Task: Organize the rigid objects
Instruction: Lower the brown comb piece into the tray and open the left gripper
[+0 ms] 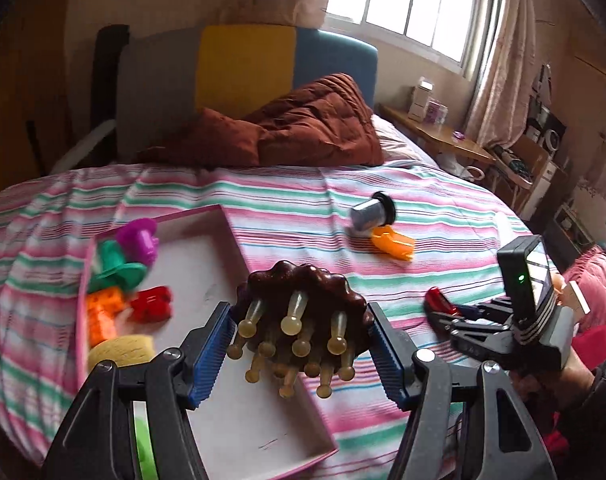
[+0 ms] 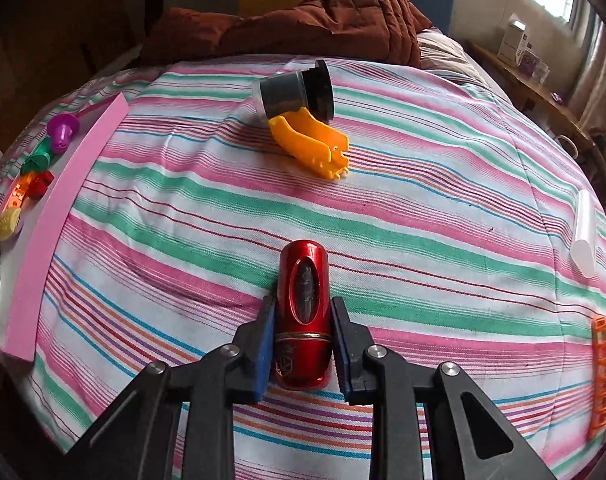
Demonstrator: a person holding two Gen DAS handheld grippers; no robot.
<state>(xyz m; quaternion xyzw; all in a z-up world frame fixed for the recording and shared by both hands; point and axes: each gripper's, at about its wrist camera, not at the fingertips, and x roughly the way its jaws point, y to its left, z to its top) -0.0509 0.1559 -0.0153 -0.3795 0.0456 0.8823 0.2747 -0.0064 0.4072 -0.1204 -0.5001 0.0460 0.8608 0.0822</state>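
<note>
A brown wavy-edged massage brush point(image 1: 303, 296) with amber pegs hangs over the near corner of the pink box point(image 1: 159, 218), and my left gripper point(image 1: 299, 332) is shut on its sides. A shiny red cylinder point(image 2: 303, 280) lies lengthwise on the striped bedspread, with my right gripper point(image 2: 303, 312) shut on its lower half. In the left wrist view the right gripper point(image 1: 451, 316) sits low at the right, the red cylinder point(image 1: 437, 298) at its tip. The box holds purple point(image 1: 139, 238), green point(image 1: 115, 266), red point(image 1: 153, 302) and orange point(image 1: 101, 316) toys.
A grey jar with a black lid point(image 2: 291, 92) lies on its side against an orange plastic piece point(image 2: 311, 142) mid-bed. A white tube point(image 2: 585, 236) and an orange rack point(image 2: 605, 372) lie at the right edge. A brown quilt point(image 1: 315, 120) is heaped by the headboard.
</note>
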